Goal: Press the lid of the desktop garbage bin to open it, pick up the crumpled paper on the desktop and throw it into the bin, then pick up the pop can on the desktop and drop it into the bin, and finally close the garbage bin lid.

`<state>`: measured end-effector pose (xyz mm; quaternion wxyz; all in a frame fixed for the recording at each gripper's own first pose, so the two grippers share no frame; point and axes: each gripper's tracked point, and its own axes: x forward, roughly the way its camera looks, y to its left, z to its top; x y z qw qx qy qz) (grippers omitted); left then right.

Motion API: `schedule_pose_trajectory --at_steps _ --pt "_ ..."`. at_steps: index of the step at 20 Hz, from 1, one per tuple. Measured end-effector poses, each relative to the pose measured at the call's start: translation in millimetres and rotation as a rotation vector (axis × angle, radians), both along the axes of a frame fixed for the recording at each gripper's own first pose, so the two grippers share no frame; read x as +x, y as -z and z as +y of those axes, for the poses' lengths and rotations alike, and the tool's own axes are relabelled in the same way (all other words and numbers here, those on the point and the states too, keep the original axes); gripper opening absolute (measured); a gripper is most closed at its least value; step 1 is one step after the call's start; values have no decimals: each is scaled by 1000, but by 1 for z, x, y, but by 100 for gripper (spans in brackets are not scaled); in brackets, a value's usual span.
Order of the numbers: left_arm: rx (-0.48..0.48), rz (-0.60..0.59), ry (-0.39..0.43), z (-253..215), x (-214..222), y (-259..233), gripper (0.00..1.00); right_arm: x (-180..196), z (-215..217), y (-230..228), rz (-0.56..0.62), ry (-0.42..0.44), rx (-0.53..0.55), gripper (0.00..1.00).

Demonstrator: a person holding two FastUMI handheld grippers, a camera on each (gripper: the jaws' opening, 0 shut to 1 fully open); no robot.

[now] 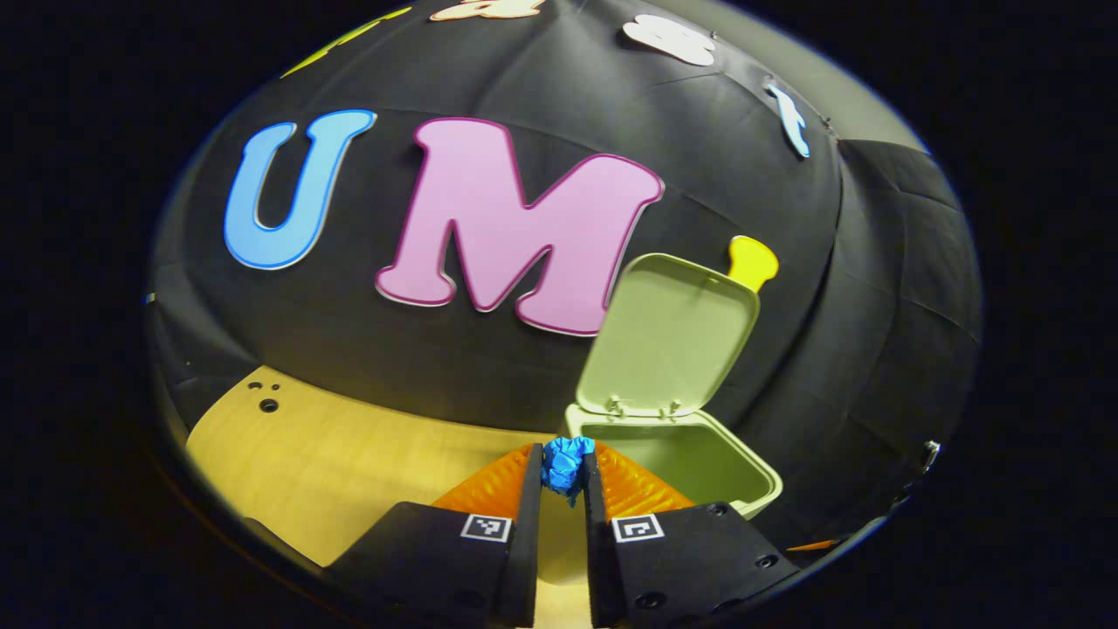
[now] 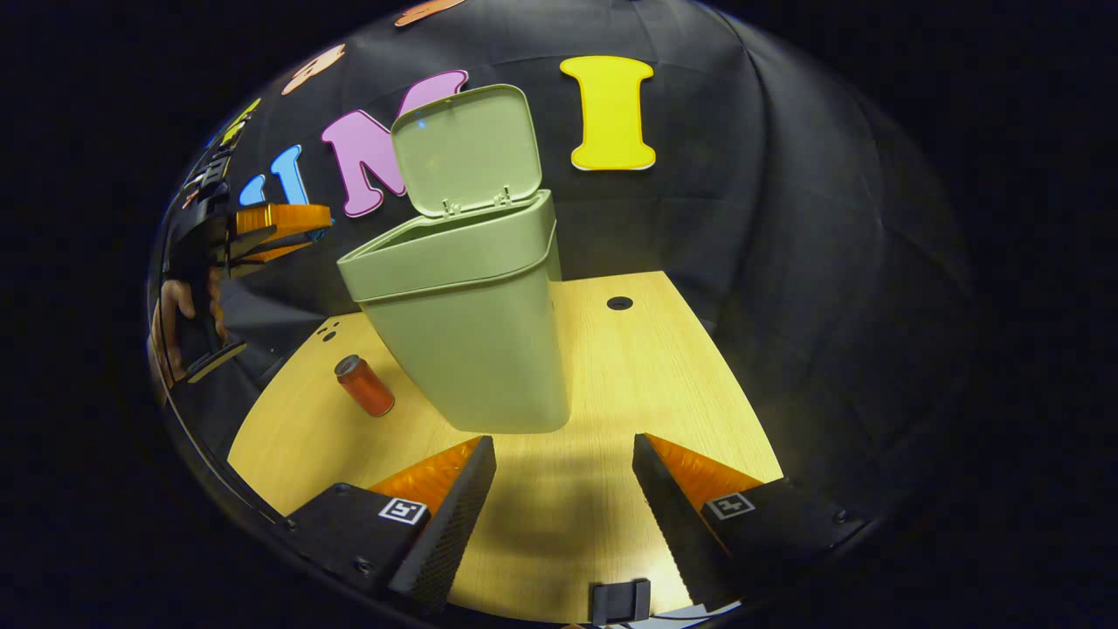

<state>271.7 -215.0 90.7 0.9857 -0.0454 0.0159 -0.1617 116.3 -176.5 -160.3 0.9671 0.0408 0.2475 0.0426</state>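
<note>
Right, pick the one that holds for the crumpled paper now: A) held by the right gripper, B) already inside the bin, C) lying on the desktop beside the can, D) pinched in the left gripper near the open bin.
D: the crumpled paper sits clamped in the left gripper, just short of the bin, whose lid is up.

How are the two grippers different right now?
The left gripper has its fingers closed on the blue crumpled paper, raised beside the open bin. The right gripper is spread wide, holds nothing, and hangs low over the table. Both face the bin.
</note>
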Motion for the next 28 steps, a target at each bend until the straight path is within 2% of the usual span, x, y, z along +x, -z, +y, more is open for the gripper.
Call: schedule_pose_trajectory --at_steps 3,7,13,15,18,20,21,25,28 --pt "54 -15 39 -30 3 0 27 1 -2 12 25 -3 25 99" --pt "114 -16 79 -58 11 8 29 -2 10 17 44 -47 35 99" --pt "155 25 88 -78 19 24 38 2 26 20 74 -80 67 99" --pt "163 23 82 -81 23 25 44 3 36 20 83 -94 82 99" --pt "172 1 92 -83 19 18 72 3 48 19 91 -111 82 99" --pt "172 -22 77 -74 17 11 94 2 56 19 96 -117 82 99" --pt "172 -39 66 -67 14 7 98 2 59 20 99 -119 81 99" --pt "143 -71 -12 -16 -4 -4 97 -2 69 27 129 -113 61 99" --pt "130 -66 -94 45 -22 2 97 -6 81 29 137 -106 30 99"
